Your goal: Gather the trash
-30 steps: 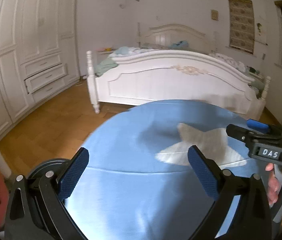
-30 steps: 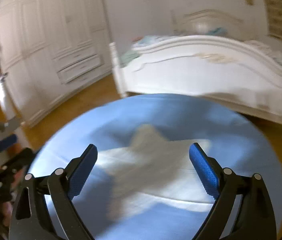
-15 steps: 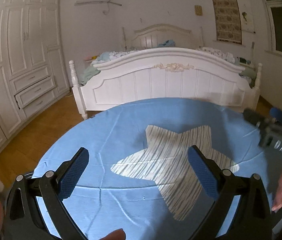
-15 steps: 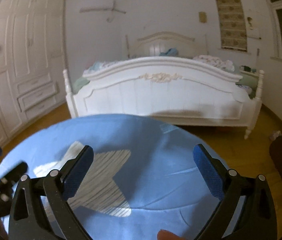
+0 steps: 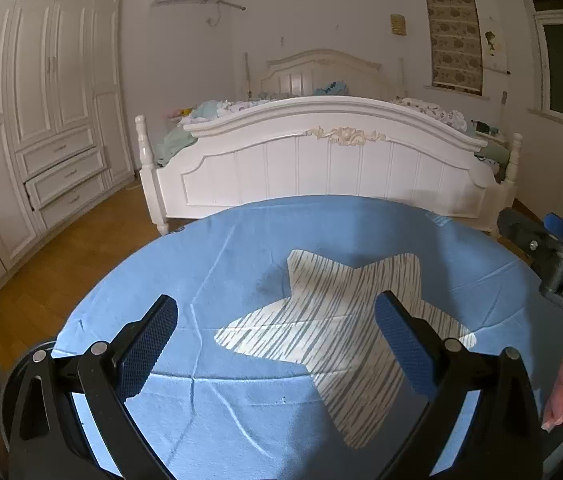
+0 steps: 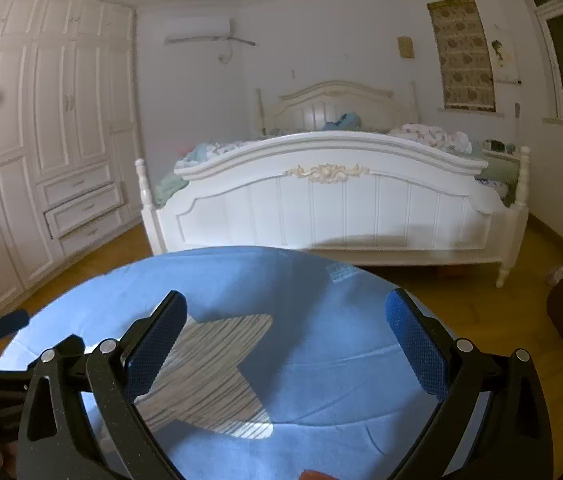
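The left gripper (image 5: 275, 344) hovered over a round worktop (image 5: 241, 240) covered in blue cloth, its blue-padded fingers (image 5: 145, 348) spread wide with nothing between them. Under it lay a pale striped star shape (image 5: 321, 320) printed on the cloth. The right gripper (image 6: 287, 344) hung over the same worktop (image 6: 321, 340), its fingers (image 6: 415, 348) likewise spread apart and empty, with the star (image 6: 209, 372) below and to its left. In the left wrist view the right gripper's black body (image 5: 561, 276) showed at the right edge, a hand (image 5: 561, 392) below it. No trash could be made out on the cloth. Beyond the worktop ran a wooden floor (image 5: 81, 248), then a white bed (image 5: 321, 160) strewn with clothes, and a white wardrobe (image 5: 41, 120) along the left wall.
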{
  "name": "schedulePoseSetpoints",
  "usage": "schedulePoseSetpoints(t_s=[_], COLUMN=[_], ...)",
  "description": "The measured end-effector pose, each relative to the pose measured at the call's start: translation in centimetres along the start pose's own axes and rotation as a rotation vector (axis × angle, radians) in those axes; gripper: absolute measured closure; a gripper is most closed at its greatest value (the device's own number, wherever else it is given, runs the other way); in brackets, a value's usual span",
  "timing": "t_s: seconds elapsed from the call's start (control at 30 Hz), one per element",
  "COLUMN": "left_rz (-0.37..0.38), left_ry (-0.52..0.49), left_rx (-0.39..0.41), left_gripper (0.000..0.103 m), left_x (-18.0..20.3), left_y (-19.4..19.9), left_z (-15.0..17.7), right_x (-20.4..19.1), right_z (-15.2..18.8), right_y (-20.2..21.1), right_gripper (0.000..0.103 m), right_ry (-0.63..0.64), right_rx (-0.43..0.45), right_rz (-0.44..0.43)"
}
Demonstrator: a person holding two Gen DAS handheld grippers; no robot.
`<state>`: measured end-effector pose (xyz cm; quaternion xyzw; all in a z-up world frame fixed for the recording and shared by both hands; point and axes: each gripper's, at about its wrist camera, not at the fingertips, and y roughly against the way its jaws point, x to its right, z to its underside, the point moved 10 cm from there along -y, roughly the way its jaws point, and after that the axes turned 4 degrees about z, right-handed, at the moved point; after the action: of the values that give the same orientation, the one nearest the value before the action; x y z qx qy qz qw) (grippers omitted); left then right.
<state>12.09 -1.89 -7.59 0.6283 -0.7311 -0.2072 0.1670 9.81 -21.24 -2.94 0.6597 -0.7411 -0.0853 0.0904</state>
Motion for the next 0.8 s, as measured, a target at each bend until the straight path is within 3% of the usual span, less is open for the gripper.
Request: schedulePoseSetpoints(t_s=[0.8], left_rz=[0.020], left_ry=[0.010], left_rx=[-0.025], left_gripper=[0.005], left_x=[0.17], left_y=[-0.35], left_z=[0.42], right_x=[0.43], right_z=[0.07], right_y=[-0.29], right_gripper=[0.005], right_ry=[-0.039], right_rx=[-0.032], right_rz=[-0.014])
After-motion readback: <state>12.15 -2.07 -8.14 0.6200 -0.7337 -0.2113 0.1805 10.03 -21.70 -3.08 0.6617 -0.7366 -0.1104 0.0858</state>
